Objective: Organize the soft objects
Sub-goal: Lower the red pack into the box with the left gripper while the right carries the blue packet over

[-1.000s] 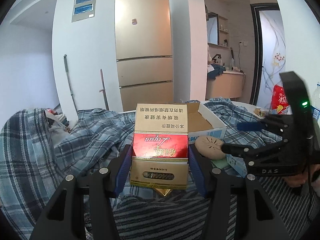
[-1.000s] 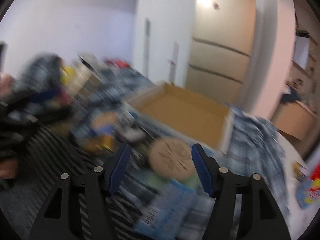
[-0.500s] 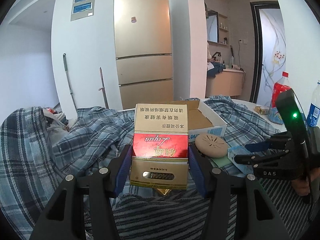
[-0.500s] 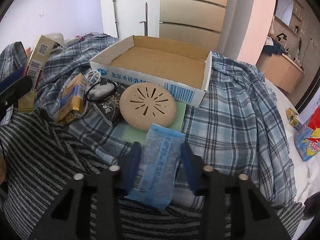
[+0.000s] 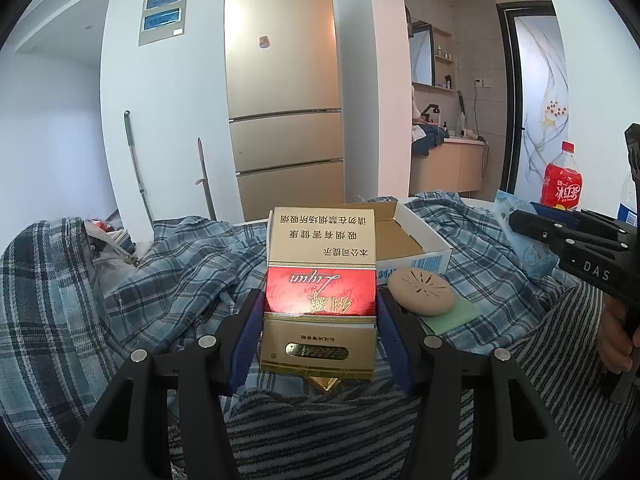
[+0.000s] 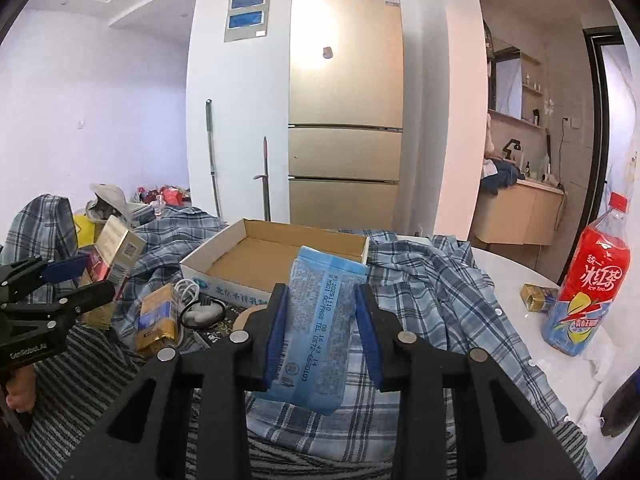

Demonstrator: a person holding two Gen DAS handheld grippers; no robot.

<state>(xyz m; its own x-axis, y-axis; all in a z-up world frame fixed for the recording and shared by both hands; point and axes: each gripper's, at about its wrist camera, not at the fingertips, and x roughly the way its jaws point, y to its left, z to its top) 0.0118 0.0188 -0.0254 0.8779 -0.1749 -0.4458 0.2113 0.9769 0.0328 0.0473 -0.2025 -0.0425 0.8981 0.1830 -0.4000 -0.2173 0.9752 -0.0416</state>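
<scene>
Blue tissue pack (image 6: 316, 328) pinched lengthwise in right gripper (image 6: 322, 328), long axis pointing toward cardboard box (image 6: 224, 258).

**Around the gold fridge**

A tall gold fridge (image 6: 346, 104) stands against the white wall. Just left of it lean two long-handled tools (image 6: 212, 160), perhaps mops. Further left, two blue-windowed panels (image 6: 248, 10) sit high on the wall. To its right a vanity counter (image 6: 516, 210) shows through a doorway. Nearer, right of the fridge, a red iced-tea bottle (image 6: 588, 280) stands upright on a white tabletop (image 6: 532, 332).
</scene>
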